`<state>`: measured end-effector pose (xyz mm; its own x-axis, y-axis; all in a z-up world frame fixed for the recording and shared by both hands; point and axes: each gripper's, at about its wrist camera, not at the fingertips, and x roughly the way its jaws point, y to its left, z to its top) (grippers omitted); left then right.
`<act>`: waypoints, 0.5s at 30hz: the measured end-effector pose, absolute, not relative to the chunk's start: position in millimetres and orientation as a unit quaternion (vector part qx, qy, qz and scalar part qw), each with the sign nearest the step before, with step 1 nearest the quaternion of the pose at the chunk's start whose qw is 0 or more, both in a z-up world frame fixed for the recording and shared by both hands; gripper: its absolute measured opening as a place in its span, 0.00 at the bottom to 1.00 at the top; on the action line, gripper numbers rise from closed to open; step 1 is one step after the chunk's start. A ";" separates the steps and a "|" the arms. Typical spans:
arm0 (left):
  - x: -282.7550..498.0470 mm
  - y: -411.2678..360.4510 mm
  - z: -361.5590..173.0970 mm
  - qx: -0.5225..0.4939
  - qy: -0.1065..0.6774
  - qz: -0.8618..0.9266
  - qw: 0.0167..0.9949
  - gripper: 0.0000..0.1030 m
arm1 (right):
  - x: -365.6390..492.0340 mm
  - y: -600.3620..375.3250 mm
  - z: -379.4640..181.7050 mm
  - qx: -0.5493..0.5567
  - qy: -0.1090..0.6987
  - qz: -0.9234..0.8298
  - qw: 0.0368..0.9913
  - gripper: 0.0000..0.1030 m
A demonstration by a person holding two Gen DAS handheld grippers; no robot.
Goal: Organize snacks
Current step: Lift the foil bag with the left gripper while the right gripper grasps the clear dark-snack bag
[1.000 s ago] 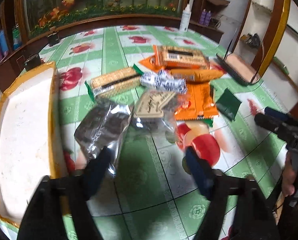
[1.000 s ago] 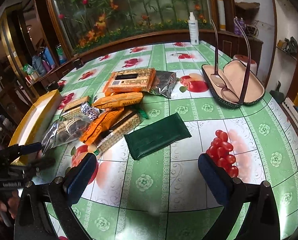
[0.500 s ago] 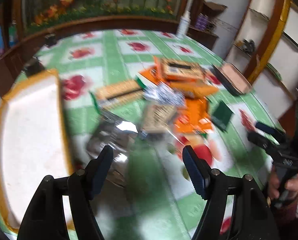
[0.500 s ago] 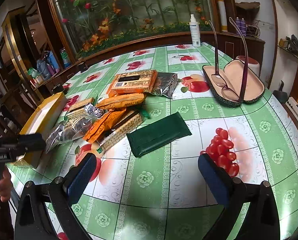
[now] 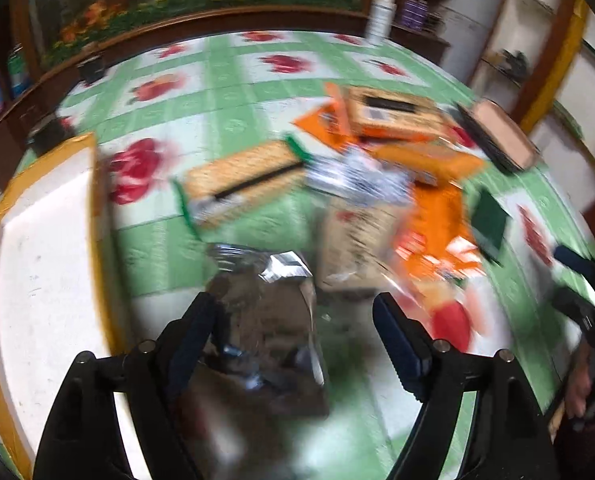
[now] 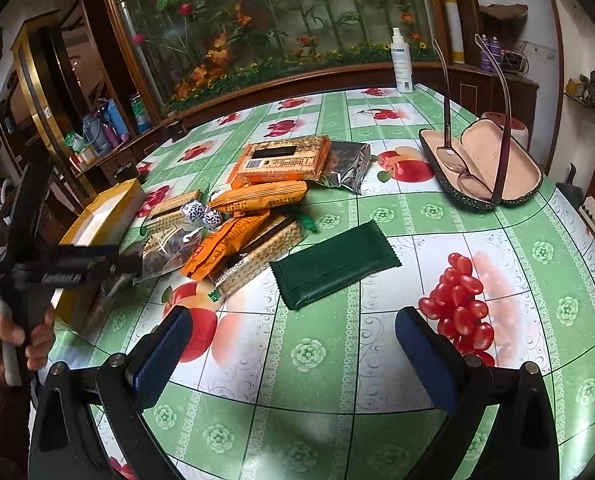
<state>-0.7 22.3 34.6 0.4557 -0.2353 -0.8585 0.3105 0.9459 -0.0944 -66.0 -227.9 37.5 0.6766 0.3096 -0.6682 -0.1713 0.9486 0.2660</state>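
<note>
A silver foil packet (image 5: 265,320) lies on the green fruit-print tablecloth between the fingers of my left gripper (image 5: 297,326). The jaws are opening, and the packet sits nearer the left finger (image 5: 195,328) with a gap to the right one. This view is motion-blurred. Beyond it is a heap of snacks: a biscuit pack (image 5: 245,180), orange packs (image 5: 437,216) and an orange box (image 6: 283,158). A dark green packet (image 6: 333,266) lies apart from the heap. My right gripper (image 6: 293,344) hovers open over bare cloth, nothing between its pads.
A yellow-rimmed white box (image 5: 37,260) stands at the table's left edge, close beside the left gripper. An open glasses case (image 6: 493,168) with spectacles lies at the far right. A white spray bottle (image 6: 402,62) stands at the back edge. A hand (image 6: 5,336) holds the left gripper.
My left gripper has moved forward over the silver packet, which was ahead of its left finger and now lies between the fingers. Its jaws stand slightly wider. The right gripper has stayed put.
</note>
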 end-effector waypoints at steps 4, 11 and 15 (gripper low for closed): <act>-20.3 6.4 39.2 0.043 0.496 -0.203 0.843 0.79 | -62.2 -232.6 37.6 0.109 0.381 0.129 0.909 0.99; -17.3 18.3 33.9 0.024 0.501 -0.122 0.856 0.81 | -63.0 -230.7 37.6 0.110 0.382 0.129 0.908 0.99; -10.2 11.4 19.7 0.042 0.501 -0.096 0.859 0.81 | -63.5 -223.7 39.3 0.102 0.380 0.137 0.909 0.99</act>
<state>-10.2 11.4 19.7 0.4786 -0.1234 -0.8693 0.2067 0.9781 -0.0250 -63.5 -223.7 39.3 0.6740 0.3258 -0.6630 -0.1706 0.9419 0.2894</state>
